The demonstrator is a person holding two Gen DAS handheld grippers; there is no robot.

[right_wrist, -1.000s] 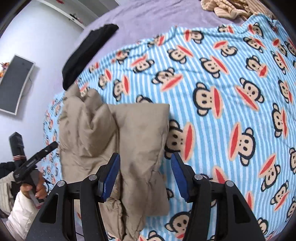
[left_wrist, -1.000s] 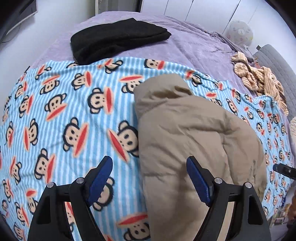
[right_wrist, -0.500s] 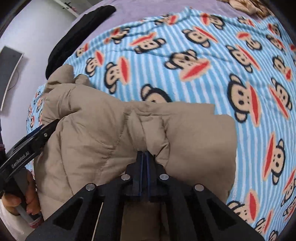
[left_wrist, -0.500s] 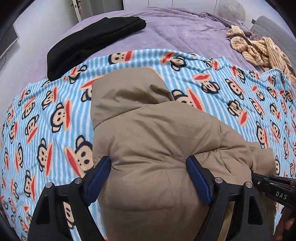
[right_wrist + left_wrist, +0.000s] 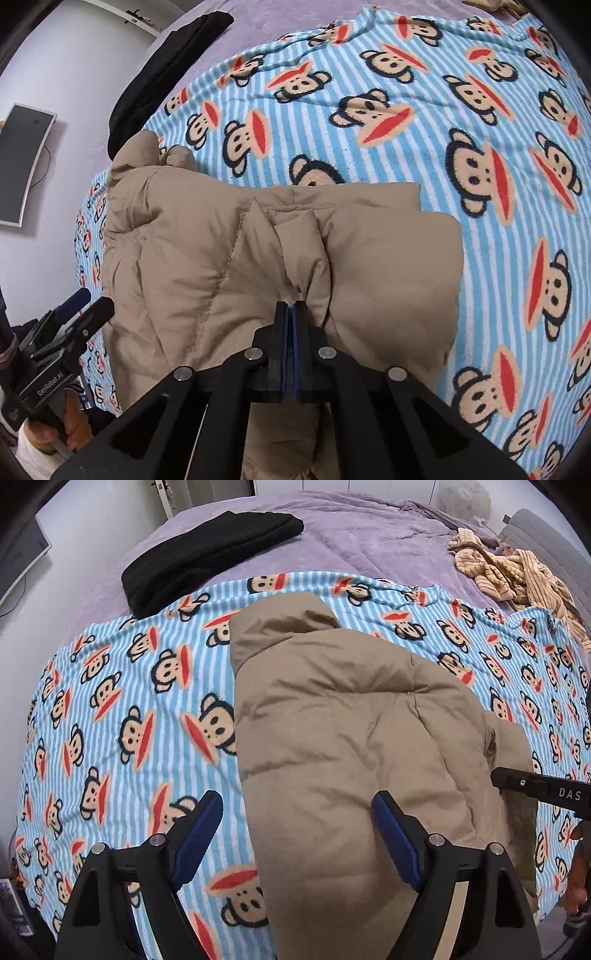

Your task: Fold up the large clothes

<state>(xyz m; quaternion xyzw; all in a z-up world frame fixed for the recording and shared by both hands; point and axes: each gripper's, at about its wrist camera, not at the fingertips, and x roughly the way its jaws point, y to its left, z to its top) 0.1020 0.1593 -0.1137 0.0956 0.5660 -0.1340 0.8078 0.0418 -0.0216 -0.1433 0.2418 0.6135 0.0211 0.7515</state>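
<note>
A tan puffer jacket [image 5: 332, 738] lies folded lengthwise on a blue striped monkey-print blanket [image 5: 129, 701]. My left gripper [image 5: 297, 805] hovers above the jacket's near left edge. Its jaws are opening and nothing is pinched between the blue pads [image 5: 199, 827]. In the right wrist view my right gripper [image 5: 291, 306] is shut on a gathered fold of the jacket [image 5: 221, 266] near its middle seam. The right gripper's tip [image 5: 517, 781] also shows at the jacket's right side in the left wrist view. The left gripper [image 5: 92, 306] appears at the lower left there, held by a hand [image 5: 70, 424].
A folded black garment [image 5: 207, 557] lies on the purple bed cover [image 5: 369, 528] beyond the blanket. A heap of beige striped clothing [image 5: 517, 576] sits at the far right. A dark screen [image 5: 18, 162] hangs on the wall left of the bed.
The right gripper went from open to shut on a fold of the jacket and sank closer to it. The left gripper swung over the jacket, then back toward its left edge.
</note>
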